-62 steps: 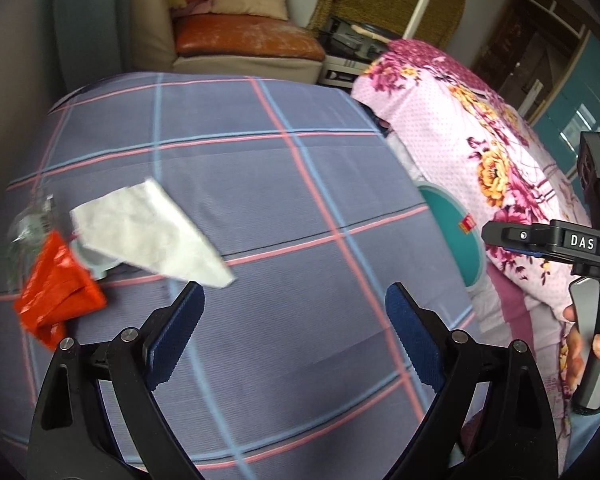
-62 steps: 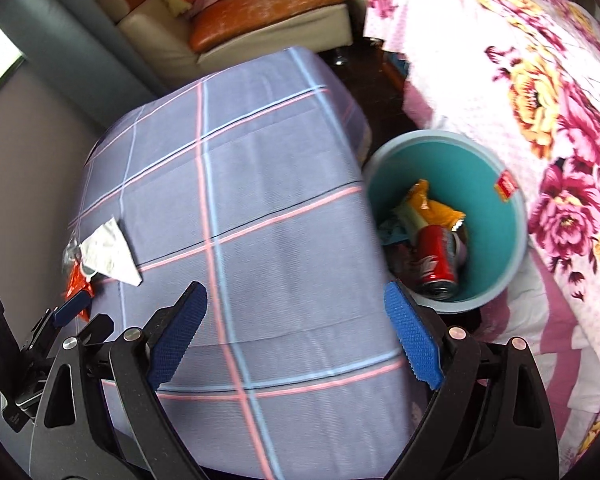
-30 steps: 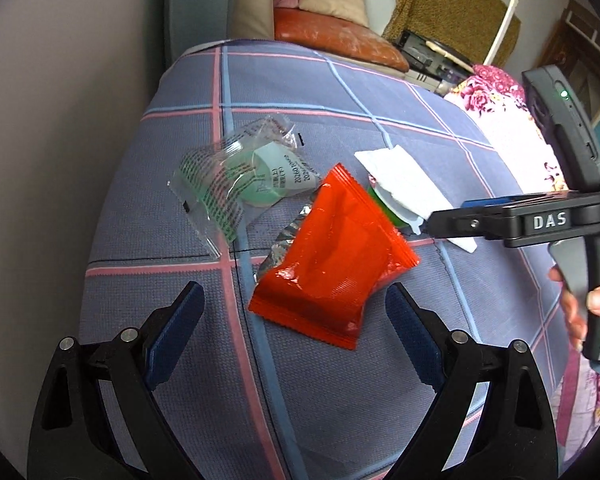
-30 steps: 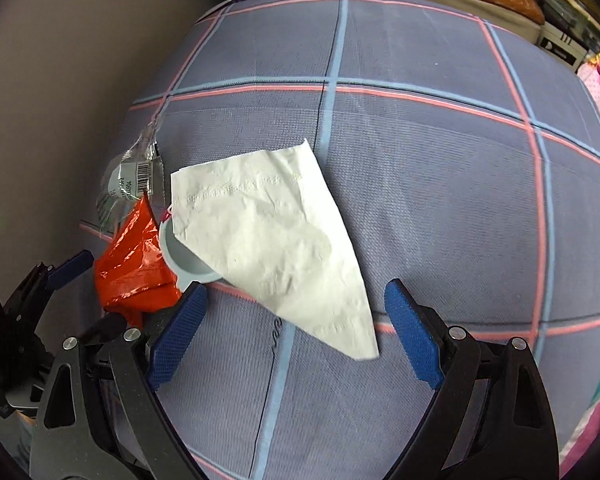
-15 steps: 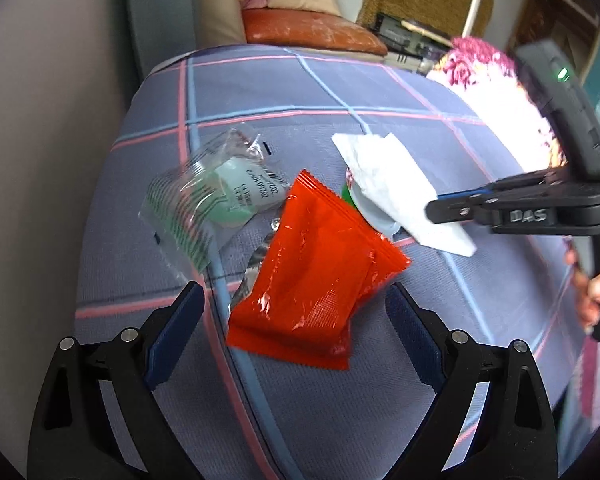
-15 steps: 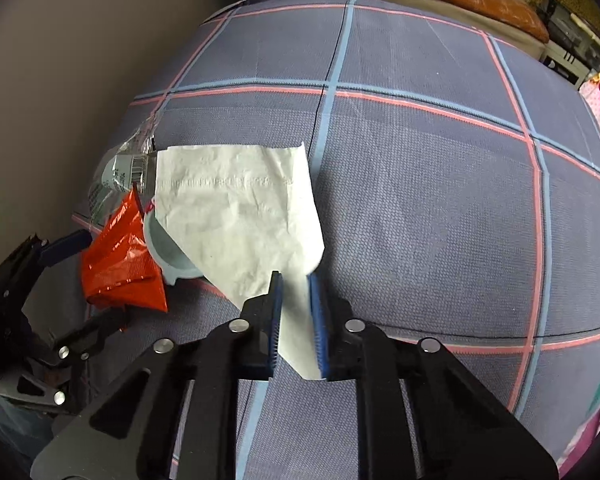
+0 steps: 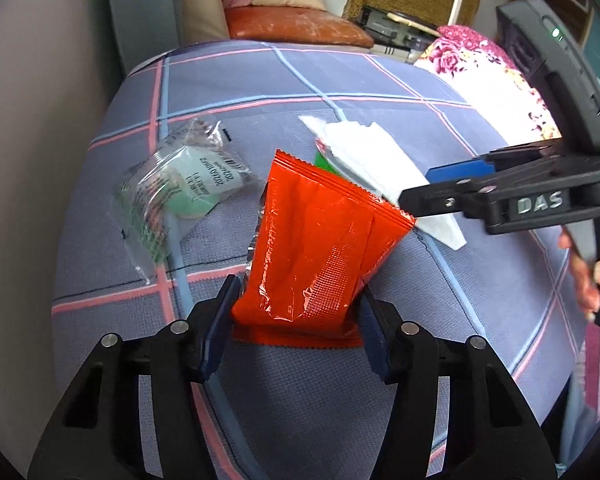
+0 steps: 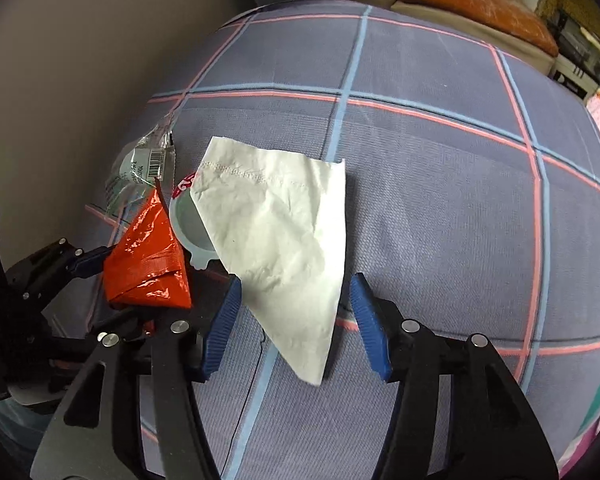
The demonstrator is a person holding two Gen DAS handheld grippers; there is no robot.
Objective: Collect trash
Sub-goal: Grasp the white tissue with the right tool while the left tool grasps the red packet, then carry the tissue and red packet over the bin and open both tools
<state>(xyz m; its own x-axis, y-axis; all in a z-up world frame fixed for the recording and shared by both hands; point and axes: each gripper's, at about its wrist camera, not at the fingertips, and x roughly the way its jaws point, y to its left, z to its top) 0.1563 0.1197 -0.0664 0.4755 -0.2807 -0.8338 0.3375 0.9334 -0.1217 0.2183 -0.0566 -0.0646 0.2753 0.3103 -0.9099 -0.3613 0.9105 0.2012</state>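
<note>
From the left wrist view, the left tool (image 7: 296, 316) has just been closing and now pinches the near end of the glossy orange-red foil snack packet (image 7: 320, 240), which buckles up off the grey plaid-covered desk (image 7: 380, 92). Slick foil held only by its edges could pop out on lifting. The clear plastic wrapper with green print (image 7: 172, 196) lies just left, untouched. A green-rimmed round lid (image 7: 323, 157) is mostly hidden under the packet and tissue.

From the right wrist view, the right tool (image 8: 294, 312) has just been opening; its pads stand spread either side of the crumpled white paper tissue (image 8: 284, 232), which lies loose on the desk, so lifting now would leave it behind. No bin is visible in either view.
</note>
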